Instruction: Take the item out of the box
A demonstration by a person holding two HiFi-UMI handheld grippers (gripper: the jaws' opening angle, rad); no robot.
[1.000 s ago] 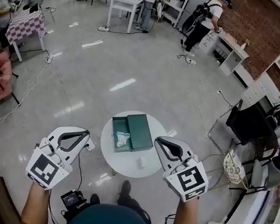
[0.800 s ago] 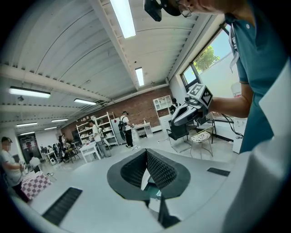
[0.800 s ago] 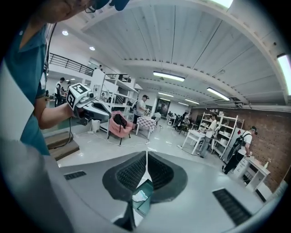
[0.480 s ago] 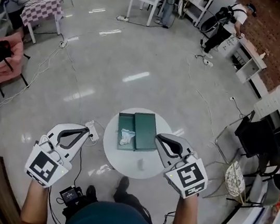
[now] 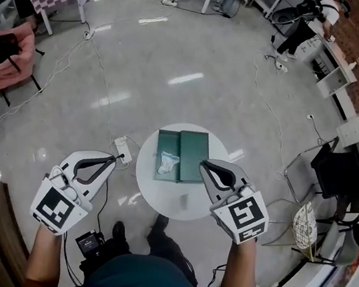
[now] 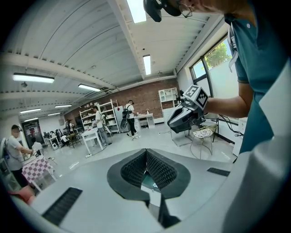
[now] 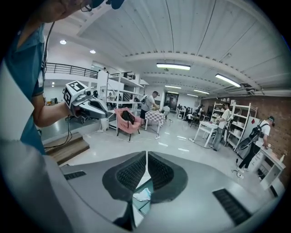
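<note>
The white item (image 5: 168, 163) lies inside the open green box (image 5: 166, 141) on the round white tabletop (image 5: 170, 202). The lid (image 5: 191, 156) lies just beside the box. I hold my left gripper (image 5: 117, 159) and right gripper (image 5: 204, 164) near the tabletop. Both jaws are closed and hold nothing.
</note>
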